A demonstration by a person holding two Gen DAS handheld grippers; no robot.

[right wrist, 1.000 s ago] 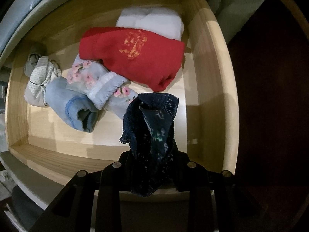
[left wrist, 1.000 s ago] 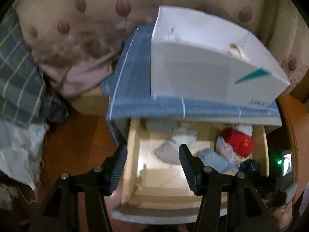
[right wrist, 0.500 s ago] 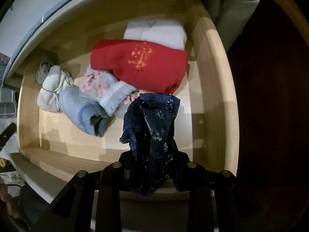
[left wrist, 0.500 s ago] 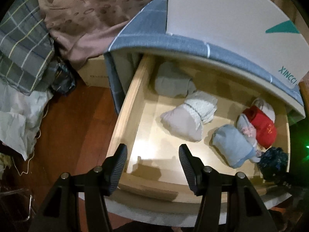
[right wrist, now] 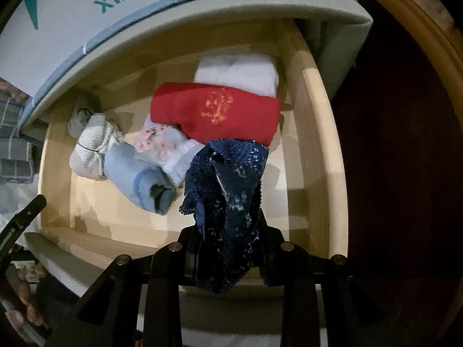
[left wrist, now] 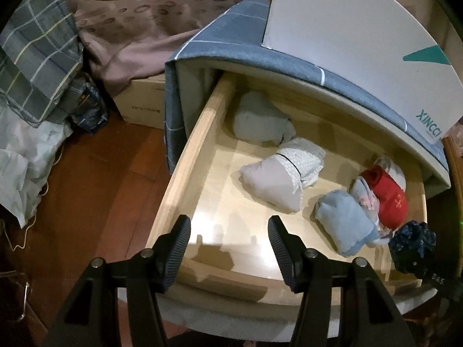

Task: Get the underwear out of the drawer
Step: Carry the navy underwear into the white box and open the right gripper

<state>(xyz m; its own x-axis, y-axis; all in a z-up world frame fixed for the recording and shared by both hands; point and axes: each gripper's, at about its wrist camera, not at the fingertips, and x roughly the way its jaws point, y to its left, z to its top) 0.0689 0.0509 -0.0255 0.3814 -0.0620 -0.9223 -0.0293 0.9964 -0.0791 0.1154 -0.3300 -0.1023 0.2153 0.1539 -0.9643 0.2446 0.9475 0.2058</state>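
Observation:
The wooden drawer (left wrist: 185, 170) stands pulled open. My right gripper (right wrist: 228, 231) is shut on dark navy lace underwear (right wrist: 228, 185), held above the drawer's front right part; it also shows in the left wrist view (left wrist: 413, 243). In the drawer lie a red folded piece (right wrist: 220, 115), a white piece (right wrist: 237, 72), a floral piece (right wrist: 167, 147), a light blue roll (right wrist: 136, 179) and a beige-white roll (left wrist: 280, 176). My left gripper (left wrist: 228, 237) is open and empty above the drawer's front left part.
A white XINCCI box (left wrist: 361, 29) sits on the blue-grey cloth over the cabinet top (left wrist: 231, 37). A cardboard box (left wrist: 141, 104), bedding (left wrist: 139, 14) and plaid cloth (left wrist: 34, 57) lie at left on the wooden floor (left wrist: 95, 190).
My left gripper has come down and forward over the drawer, so more of its inside shows. My right gripper has lifted the navy underwear a little back from the drawer.

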